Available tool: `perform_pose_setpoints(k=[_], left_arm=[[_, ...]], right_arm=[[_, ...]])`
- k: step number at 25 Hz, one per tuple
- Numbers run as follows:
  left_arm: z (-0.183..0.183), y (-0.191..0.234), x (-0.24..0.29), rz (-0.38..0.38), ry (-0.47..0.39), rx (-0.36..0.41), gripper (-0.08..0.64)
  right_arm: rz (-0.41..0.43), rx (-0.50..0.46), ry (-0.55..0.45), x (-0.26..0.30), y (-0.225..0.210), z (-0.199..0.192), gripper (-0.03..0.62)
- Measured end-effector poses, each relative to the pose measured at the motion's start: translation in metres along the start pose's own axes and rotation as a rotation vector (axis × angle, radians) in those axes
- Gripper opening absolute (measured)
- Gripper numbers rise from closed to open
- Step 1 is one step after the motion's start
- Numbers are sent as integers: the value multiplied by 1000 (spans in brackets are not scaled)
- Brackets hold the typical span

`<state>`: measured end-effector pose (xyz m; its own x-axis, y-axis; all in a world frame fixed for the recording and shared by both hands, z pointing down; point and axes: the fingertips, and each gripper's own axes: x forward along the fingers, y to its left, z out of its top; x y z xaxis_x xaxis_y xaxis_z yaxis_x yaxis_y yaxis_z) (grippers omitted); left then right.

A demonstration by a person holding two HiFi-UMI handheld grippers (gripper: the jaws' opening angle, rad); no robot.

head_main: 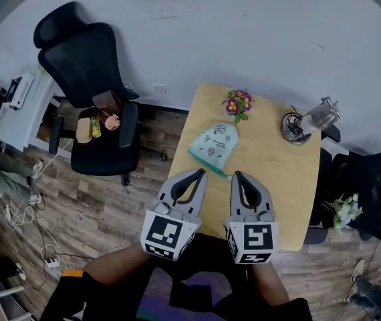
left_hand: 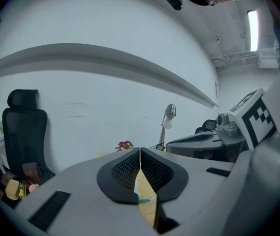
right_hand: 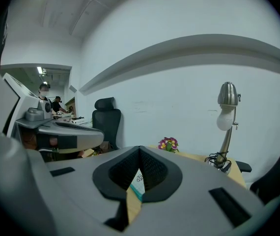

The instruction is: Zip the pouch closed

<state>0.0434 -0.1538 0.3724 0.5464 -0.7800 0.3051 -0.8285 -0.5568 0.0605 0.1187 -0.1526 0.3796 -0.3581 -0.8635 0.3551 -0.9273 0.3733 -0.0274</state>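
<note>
- Left gripper (head_main: 201, 172) and right gripper (head_main: 236, 174) side by side over the table (head_main: 271, 186), jaws of both pressed together, pinching nothing.
- Pouch (head_main: 216, 144) flat on the table just past both tips, teal zip edge nearest them.
- Flowers (head_main: 236, 103) and lamp (head_main: 307, 122) further back.

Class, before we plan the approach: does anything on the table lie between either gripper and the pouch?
Nothing visible does. The pouch lies just beyond the left gripper and right gripper; the flowers and lamp stand farther back.
</note>
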Motion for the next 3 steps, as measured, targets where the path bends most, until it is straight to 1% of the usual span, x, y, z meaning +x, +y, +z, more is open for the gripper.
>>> perform_pose_setpoints(k=[3], left_arm=[[0,3,1,2,0,-1,12]], right_arm=[[-1,0,3,2,0,-1,14]])
